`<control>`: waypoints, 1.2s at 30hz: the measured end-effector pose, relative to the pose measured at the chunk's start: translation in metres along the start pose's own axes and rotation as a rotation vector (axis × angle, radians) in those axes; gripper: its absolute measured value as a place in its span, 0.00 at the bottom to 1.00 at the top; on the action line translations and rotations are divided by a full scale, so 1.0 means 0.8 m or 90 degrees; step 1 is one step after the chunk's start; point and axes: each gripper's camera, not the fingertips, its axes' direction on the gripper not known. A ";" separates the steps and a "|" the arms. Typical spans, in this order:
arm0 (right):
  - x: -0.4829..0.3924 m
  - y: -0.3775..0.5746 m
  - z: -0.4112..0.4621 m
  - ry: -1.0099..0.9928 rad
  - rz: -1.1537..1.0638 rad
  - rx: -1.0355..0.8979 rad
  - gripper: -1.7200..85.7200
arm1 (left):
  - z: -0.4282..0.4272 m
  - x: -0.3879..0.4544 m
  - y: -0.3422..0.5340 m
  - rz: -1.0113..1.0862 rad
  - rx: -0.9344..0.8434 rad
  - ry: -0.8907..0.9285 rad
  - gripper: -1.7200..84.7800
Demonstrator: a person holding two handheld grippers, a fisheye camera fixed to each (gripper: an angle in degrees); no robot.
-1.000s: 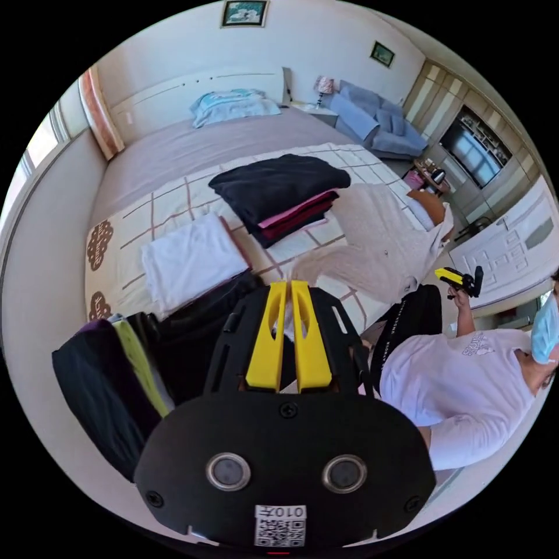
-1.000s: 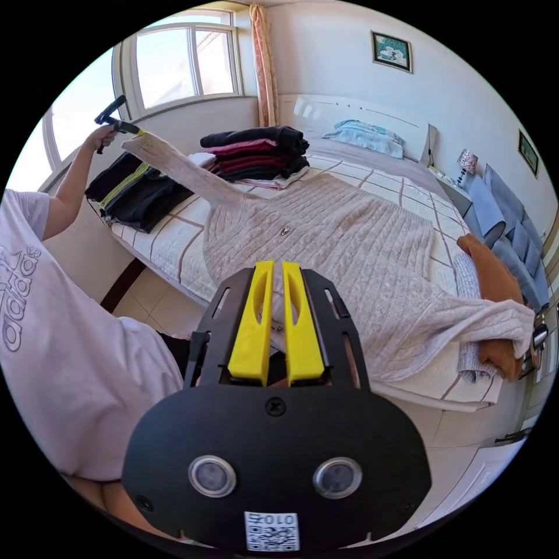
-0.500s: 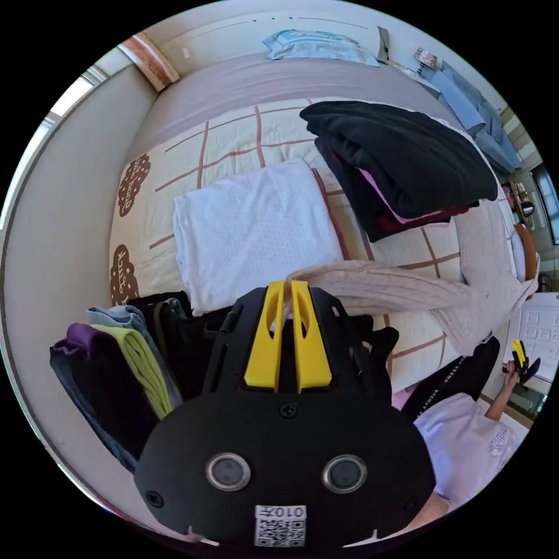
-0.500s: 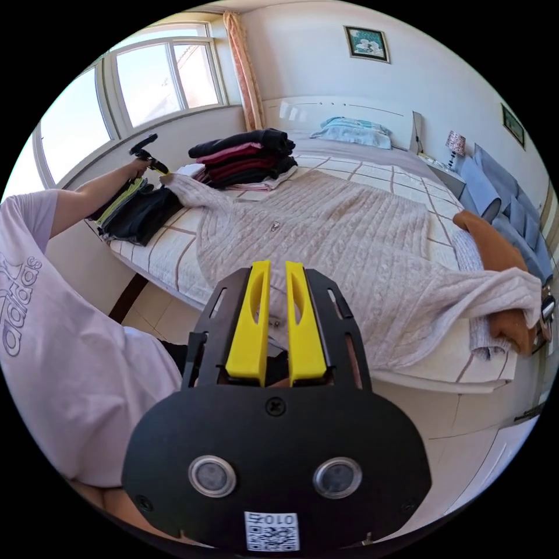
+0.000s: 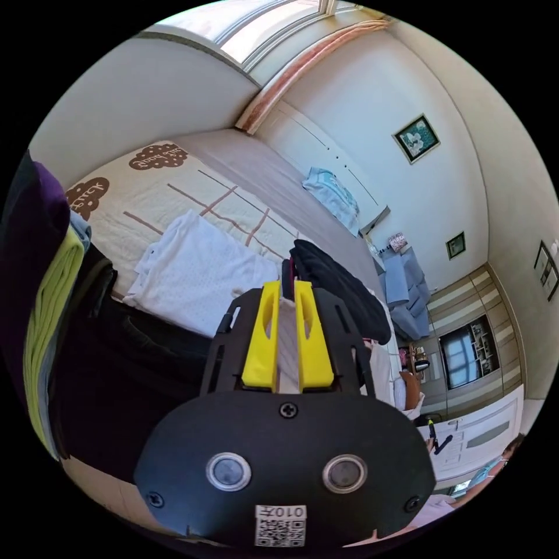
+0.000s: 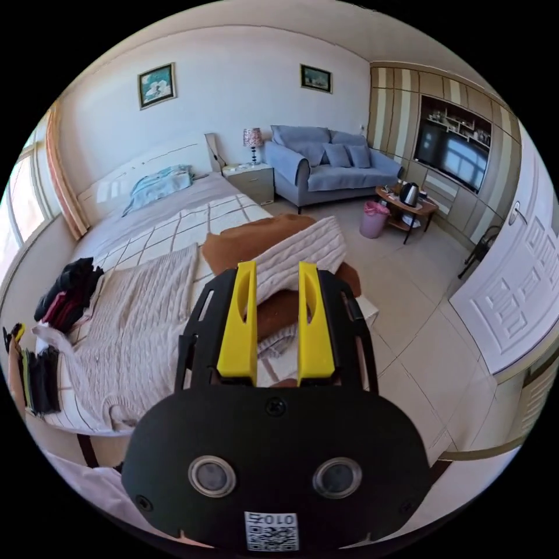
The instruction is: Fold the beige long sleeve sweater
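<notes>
The beige cable-knit sweater (image 6: 140, 326) lies spread flat on the bed (image 6: 174, 224). One of its sleeves (image 6: 300, 253) is folded back over a brown garment (image 6: 244, 247), just beyond my right gripper (image 6: 279, 268), which is open with nothing between the jaws. The other sleeve stretches out to the bed's far side. There its cuff (image 5: 287, 340) is pinched between the jaws of my left gripper (image 5: 285, 286), which also shows small at that sleeve's end (image 6: 13, 333).
A dark folded stack (image 5: 343, 285), a white folded garment (image 5: 198, 273) and a pile of purple, green and black clothes (image 5: 46, 291) sit on the bed by the left gripper. Beyond the bed are tiled floor (image 6: 419, 326), a sofa (image 6: 326, 166) and a small table (image 6: 407, 207).
The left gripper has drawn the sleeve out and down beside the clothes piles. The right gripper's view has swung to the other sleeve, and its jaws have opened wider.
</notes>
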 end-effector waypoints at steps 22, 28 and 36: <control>0.253 -0.254 0.070 -0.435 0.032 -0.056 0.08 | 0.115 0.147 0.152 0.354 -0.043 -0.088 0.03; 0.344 -0.256 0.074 -0.610 0.156 0.036 0.08 | 0.157 0.163 0.222 0.370 -0.036 -0.067 0.02; 0.369 -0.205 0.253 -0.312 0.315 -0.262 0.17 | 0.208 0.156 0.301 0.347 -0.089 -0.044 0.03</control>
